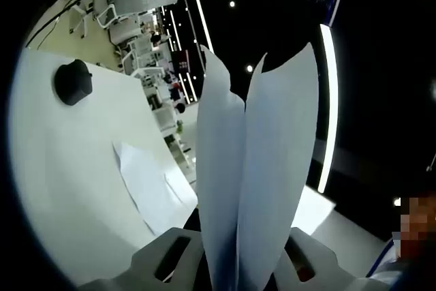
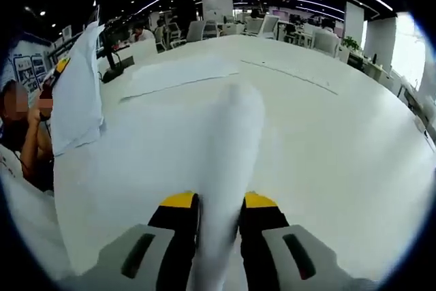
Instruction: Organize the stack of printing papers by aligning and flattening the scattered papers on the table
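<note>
In the left gripper view, white printing sheets [image 1: 255,161] stand upright between my left gripper's [image 1: 238,257] grey jaws, which are shut on them; the sheets fan apart at the top. More loose sheets [image 1: 146,182] lie flat on the white table [image 1: 61,161]. In the right gripper view, my right gripper [image 2: 219,204], with yellow-tipped jaws, is shut on a curled white sheet [image 2: 231,141] that bends away over the table [image 2: 340,141]. At the left of that view a bunch of sheets [image 2: 76,97] is held up in the air. Further sheets [image 2: 180,73] lie flat farther back.
A black round object [image 1: 71,81] sits on the table near its far-left part. A person [image 2: 27,134] sits close at the left table edge. Office chairs and desks [image 2: 204,28] stand beyond the table. A thin seam [image 2: 293,76] crosses the tabletop.
</note>
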Tool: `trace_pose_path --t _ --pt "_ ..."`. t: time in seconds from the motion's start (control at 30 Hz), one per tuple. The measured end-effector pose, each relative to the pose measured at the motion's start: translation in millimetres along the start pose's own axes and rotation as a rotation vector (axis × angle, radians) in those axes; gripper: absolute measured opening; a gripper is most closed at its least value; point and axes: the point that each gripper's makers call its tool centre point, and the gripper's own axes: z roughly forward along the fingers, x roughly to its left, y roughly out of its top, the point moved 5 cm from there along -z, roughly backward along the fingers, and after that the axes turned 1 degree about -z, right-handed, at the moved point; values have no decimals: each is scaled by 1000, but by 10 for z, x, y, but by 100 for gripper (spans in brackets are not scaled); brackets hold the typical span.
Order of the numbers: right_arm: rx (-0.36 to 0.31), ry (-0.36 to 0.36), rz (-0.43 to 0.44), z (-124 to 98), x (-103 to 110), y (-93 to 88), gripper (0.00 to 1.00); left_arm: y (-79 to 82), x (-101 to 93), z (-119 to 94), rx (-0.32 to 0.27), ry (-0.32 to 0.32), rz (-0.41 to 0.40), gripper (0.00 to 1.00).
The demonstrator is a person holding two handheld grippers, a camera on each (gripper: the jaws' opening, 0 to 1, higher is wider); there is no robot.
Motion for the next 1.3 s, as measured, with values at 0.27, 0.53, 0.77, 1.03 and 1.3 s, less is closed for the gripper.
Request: trace_pose_path --t 0.27,0.53,0.77,1.03,1.3 --pt "-87 96 176 -106 28 143 16 4 -2 -11 -2 -1 0 6" --pt "-168 81 173 -277 12 336 16 16 -1 -7 1 -2 1 6" --pt "-184 45 137 -360 -1 434 16 7 1 4 1 -1 1 6" --pt "-234 34 134 -468 12 573 16 -10 -7 14 4 1 2 6" --pt "-288 47 157 -573 25 723 16 -15 -8 13 6 4 3 6"
